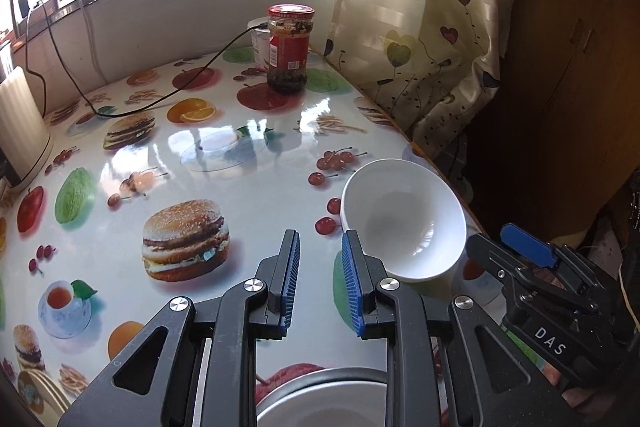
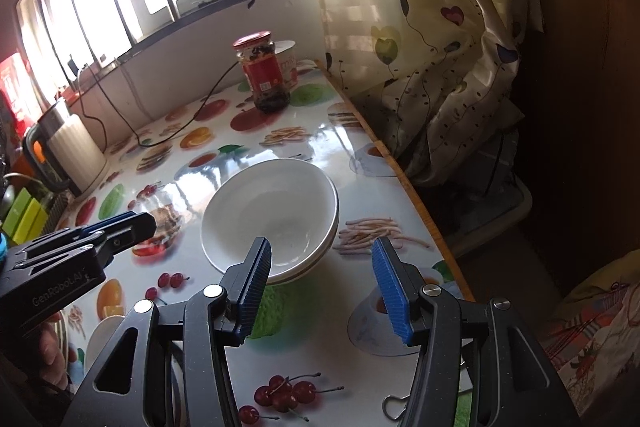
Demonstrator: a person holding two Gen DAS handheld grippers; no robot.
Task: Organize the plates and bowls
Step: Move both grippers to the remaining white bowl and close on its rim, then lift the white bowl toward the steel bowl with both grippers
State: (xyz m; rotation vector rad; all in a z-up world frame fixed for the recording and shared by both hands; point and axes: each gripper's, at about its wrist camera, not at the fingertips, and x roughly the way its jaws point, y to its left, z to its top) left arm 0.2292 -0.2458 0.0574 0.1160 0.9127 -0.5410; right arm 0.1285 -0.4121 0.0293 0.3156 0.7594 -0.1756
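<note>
As the stacked bowls (image 2: 270, 215) sat just ahead of the right gripper's (image 2: 322, 283) wide, empty jaws, near the desk (image 2: 352, 139) edge, they could be nudged off by a careless approach, while the left gripper (image 1: 318, 281) was held partly open, empty.

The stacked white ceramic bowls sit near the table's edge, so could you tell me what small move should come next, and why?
Probably ease the open right gripper forward onto the near rim of the stacked white ceramic bowls; nothing is held yet, and its jaws already straddle that rim.
</note>
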